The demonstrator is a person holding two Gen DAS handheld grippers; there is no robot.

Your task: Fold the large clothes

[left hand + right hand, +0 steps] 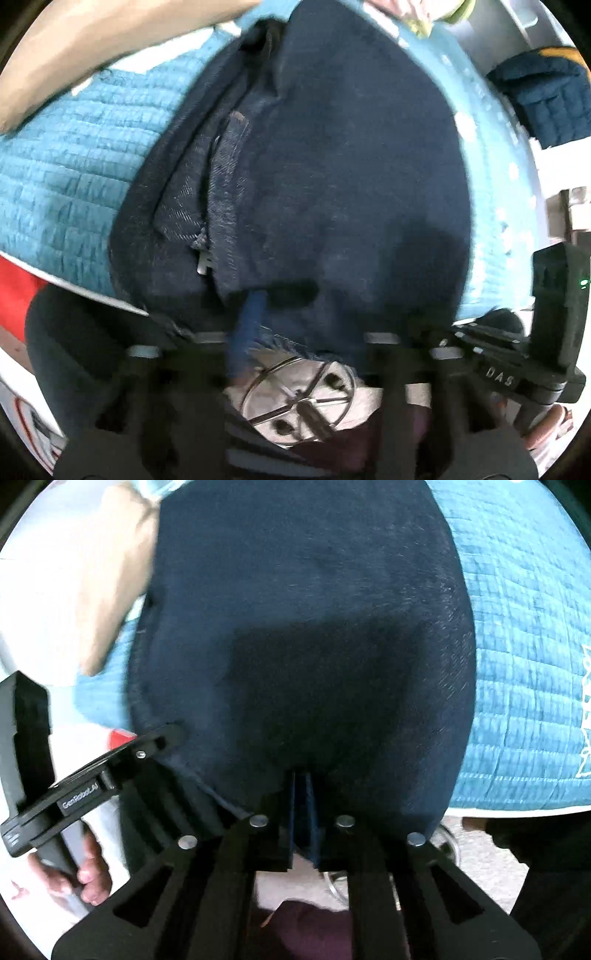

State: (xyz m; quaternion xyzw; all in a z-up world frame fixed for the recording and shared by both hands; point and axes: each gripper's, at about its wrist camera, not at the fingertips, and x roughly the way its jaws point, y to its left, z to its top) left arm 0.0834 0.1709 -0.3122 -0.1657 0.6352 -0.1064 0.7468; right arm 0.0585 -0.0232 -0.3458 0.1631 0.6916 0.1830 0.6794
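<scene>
On the blue quilt (74, 155) the jeans (332, 166) lie already doubled over, the left gripper (295, 332) spread and free, the right gripper (303, 801) pinching their near edge, so further folds probably remain.

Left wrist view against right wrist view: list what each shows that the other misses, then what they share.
Only the left wrist view shows the jeans' zipper fly and a folded navy quilted item off to the side. Only the right wrist view shows the right gripper pinching the hem, and the left hand on its handle. Both show the dark jeans lying on the teal quilt.
</scene>
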